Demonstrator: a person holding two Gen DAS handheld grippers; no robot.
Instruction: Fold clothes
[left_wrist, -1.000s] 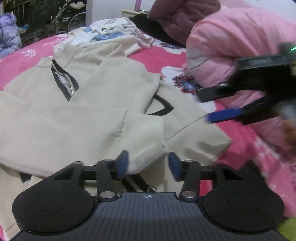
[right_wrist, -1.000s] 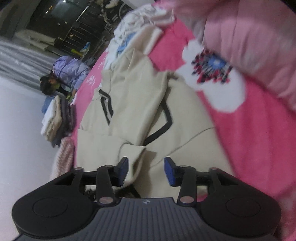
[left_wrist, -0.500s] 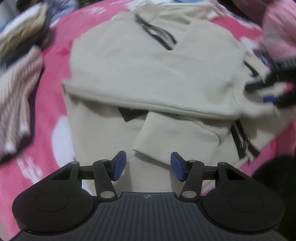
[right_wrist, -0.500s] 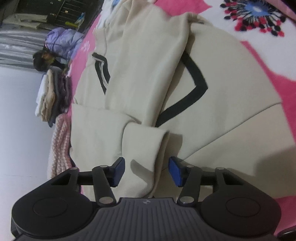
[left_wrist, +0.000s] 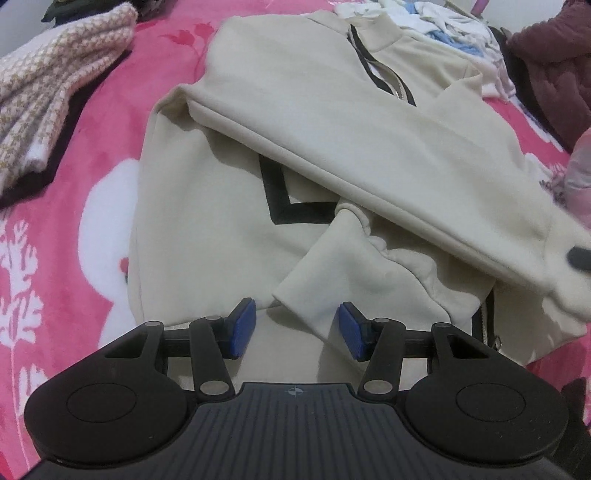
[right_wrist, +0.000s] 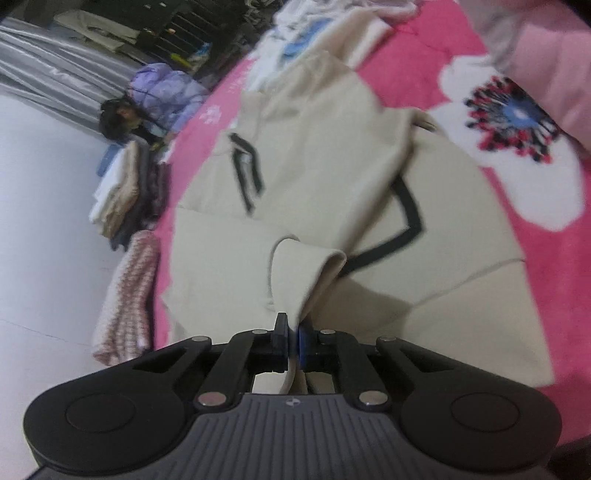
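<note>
A cream zip jacket (left_wrist: 314, 110) with black trim lies flat on the pink flowered bedspread (left_wrist: 55, 258). One sleeve (left_wrist: 369, 166) is folded across its chest. The other sleeve's cuff (left_wrist: 332, 280) lies just ahead of my left gripper (left_wrist: 295, 325), which is open, the cuff's corner between its blue pads without touching them. In the right wrist view my right gripper (right_wrist: 293, 339) is shut on the cuff end of a cream sleeve (right_wrist: 295, 273), which rises in a fold off the jacket (right_wrist: 332, 177). A dark fingertip (left_wrist: 578, 255) of that gripper shows at the folded sleeve's cuff.
A pink-and-white knitted sweater (left_wrist: 48, 85) lies left of the jacket. A heap of white and blue clothes (left_wrist: 443, 22) and a maroon quilted item (left_wrist: 554, 62) sit beyond the collar. A person in a lilac jacket (right_wrist: 162, 92) crouches by stacked folded clothes (right_wrist: 125, 192).
My right gripper's jaws have closed on the sleeve cuff. My left gripper has swung across the jacket and sunk toward the other sleeve's cuff, staying open.
</note>
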